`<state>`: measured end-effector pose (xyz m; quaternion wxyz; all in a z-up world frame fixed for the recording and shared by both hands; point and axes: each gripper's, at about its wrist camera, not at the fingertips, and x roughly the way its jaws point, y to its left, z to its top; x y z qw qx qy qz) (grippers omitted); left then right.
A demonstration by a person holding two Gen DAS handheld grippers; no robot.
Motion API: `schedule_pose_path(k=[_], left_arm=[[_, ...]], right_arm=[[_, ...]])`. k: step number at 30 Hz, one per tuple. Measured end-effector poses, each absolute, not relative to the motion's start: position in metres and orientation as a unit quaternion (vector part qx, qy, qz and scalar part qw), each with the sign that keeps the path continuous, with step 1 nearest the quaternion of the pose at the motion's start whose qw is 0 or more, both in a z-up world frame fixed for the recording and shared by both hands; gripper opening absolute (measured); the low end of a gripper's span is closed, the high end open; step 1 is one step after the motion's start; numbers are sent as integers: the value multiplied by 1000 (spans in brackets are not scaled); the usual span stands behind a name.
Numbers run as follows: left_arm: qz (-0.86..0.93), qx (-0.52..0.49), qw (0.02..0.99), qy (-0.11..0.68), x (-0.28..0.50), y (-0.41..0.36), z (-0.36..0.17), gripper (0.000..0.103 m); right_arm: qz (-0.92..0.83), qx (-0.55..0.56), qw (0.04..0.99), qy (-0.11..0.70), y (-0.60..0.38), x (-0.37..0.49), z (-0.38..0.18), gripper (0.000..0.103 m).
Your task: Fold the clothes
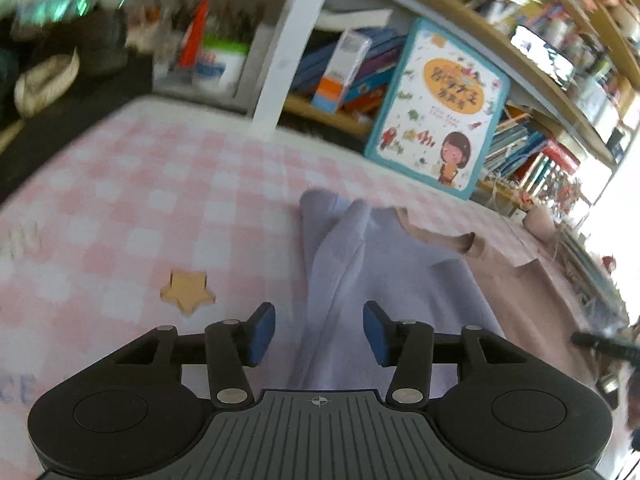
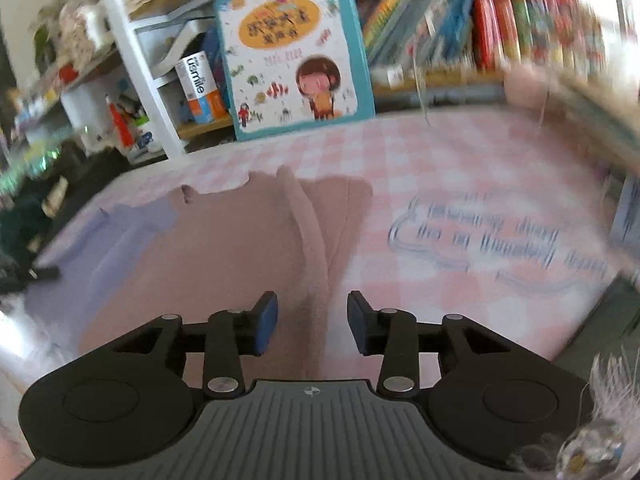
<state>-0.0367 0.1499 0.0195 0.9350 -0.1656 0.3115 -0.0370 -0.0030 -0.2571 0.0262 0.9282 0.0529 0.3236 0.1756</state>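
Observation:
A two-tone garment lies flat on the pink checked tablecloth (image 1: 160, 184). Its lavender half (image 1: 380, 280) shows in the left wrist view, with a raised fold running toward the far edge. Its dusty-pink half (image 2: 240, 248) shows in the right wrist view, also with a raised fold (image 2: 308, 232). My left gripper (image 1: 319, 334) is open and empty, just above the lavender half. My right gripper (image 2: 313, 322) is open and empty, just above the pink half, with the fold between its fingers. Both views are blurred.
A yellow star (image 1: 187, 291) lies on the cloth left of the garment. A teal picture book (image 1: 440, 108) leans on the bookshelves (image 1: 560, 80) at the table's far edge; it also shows in the right wrist view (image 2: 292, 48). A white post (image 1: 288, 44) stands behind.

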Motion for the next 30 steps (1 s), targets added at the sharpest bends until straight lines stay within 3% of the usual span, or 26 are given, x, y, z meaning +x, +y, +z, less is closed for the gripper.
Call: schedule_pose_path(k=[4,10,11,12,14,20,24,27,28,30], left_arm=[[-45,-139,949,279,-30,141,28,47],[-34,-104,949,294,-2,133,22,45],[-35,-99,949,298,1,131,20,42],[-37,-94,948,303,4,129,17,25],[-39,-93,947,304,5,128,16,5],[-67,-185,956,217,-13,149,43,5],[-52,-203,936,282,15,154,14,6],[-43,-224,927,297,19,159,3,14],[-42,-232,926,294,17,161,2,19],[-35,-239,930,278,10,166,7,57]], right_arm=[[171,14,939,298,-246,6,35,41],[162,-5,939,302,-232,25,27,40],[157,-6,939,305,-232,28,25,32],[161,3,938,309,-233,30,22,17],[170,30,934,311,-238,32,19,7],[179,122,944,247,-269,13,41,6],[154,136,931,303,-272,27,18,6],[144,151,925,318,-274,32,6,7],[141,157,925,316,-276,31,7,9],[132,152,927,317,-278,29,8,22]])
